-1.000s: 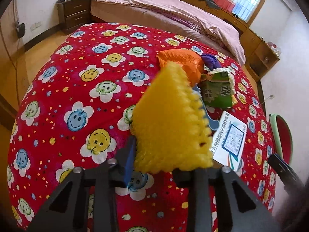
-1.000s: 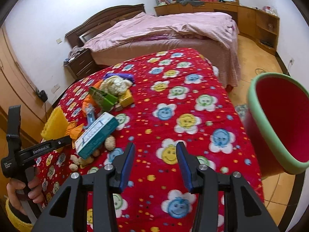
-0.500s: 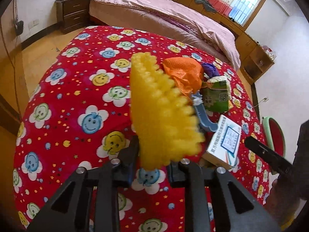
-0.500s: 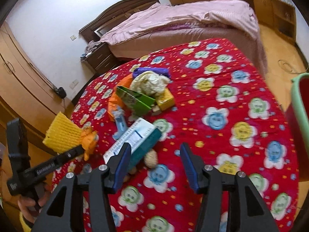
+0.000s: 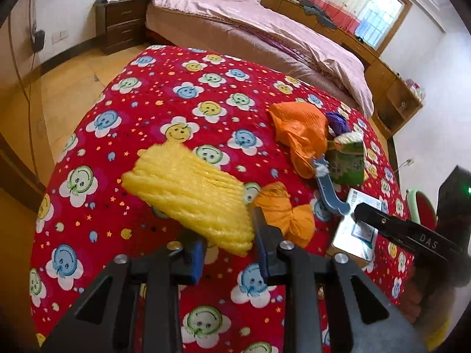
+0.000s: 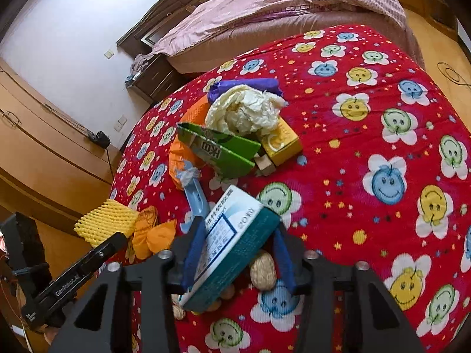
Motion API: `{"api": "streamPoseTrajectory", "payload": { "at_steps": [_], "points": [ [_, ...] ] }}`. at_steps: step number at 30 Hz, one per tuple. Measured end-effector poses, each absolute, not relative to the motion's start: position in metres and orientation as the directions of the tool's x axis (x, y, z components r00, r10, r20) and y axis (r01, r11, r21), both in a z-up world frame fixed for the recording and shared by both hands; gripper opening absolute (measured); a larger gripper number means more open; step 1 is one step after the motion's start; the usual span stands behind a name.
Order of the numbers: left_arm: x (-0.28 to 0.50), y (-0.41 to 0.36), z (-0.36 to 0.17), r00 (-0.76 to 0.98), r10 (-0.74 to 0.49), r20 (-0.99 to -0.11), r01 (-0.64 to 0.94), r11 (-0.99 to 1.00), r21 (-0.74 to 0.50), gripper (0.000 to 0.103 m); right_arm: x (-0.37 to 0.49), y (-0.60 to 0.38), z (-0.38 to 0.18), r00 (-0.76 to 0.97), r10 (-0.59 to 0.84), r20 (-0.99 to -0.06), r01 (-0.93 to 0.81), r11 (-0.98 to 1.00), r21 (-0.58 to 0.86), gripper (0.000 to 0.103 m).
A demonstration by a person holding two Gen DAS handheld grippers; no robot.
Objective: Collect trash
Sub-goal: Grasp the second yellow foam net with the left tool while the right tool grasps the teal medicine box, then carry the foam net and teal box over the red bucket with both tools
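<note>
My left gripper [image 5: 228, 244] is shut on a yellow foam net [image 5: 188, 188], pinching its near end; the net leans up and to the left above the red smiley tablecloth [image 5: 176, 94]. Right beside it lies an orange wrapper [image 5: 282, 214]. My right gripper [image 6: 238, 253] straddles a teal and white box [image 6: 232, 226], which lies tilted between its jaws. They are closing: the left pad touches the box and the right pad stands a little apart. A peanut [image 6: 262, 270] lies under the box. The right gripper's finger [image 5: 397, 229] also shows in the left wrist view.
Further back lie a green carton [image 6: 217, 150], crumpled white paper [image 6: 244, 111], a small yellow box [image 6: 282, 141], a blue plastic piece [image 6: 194, 197], an orange bag [image 5: 300, 129] and a purple scrap [image 6: 244, 83]. A red bin with a green rim [image 5: 424, 214] stands off the table's right edge. A bed [image 5: 265, 29] is beyond.
The foam net tipped from upright to leaning left in my left gripper. My right gripper swung left and down from beside the bin to straddle the teal and white box.
</note>
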State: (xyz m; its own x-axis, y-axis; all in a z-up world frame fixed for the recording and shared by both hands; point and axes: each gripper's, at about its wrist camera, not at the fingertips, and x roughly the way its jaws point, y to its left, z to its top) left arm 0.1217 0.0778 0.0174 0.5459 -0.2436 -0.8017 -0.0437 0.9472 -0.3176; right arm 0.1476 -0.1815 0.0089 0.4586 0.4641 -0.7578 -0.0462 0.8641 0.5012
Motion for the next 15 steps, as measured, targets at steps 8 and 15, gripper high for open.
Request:
{"api": "streamPoseTrajectory", "payload": {
  "at_steps": [8, 15],
  "points": [
    [0.118, 0.083, 0.023, 0.568, -0.257, -0.782, -0.034, 0.942, -0.335, 0.011, 0.141, -0.185, 0.017, 0.488, 0.499, -0.716, -0.074, 0.841, 0.536, 0.029],
    [0.104, 0.069, 0.050, 0.619, -0.254, -0.743, 0.036, 0.954, -0.297, 0.010, 0.122, -0.192, 0.040, 0.551, 0.489, -0.676, -0.108, 0.845, 0.524, 0.025]
  ]
}}
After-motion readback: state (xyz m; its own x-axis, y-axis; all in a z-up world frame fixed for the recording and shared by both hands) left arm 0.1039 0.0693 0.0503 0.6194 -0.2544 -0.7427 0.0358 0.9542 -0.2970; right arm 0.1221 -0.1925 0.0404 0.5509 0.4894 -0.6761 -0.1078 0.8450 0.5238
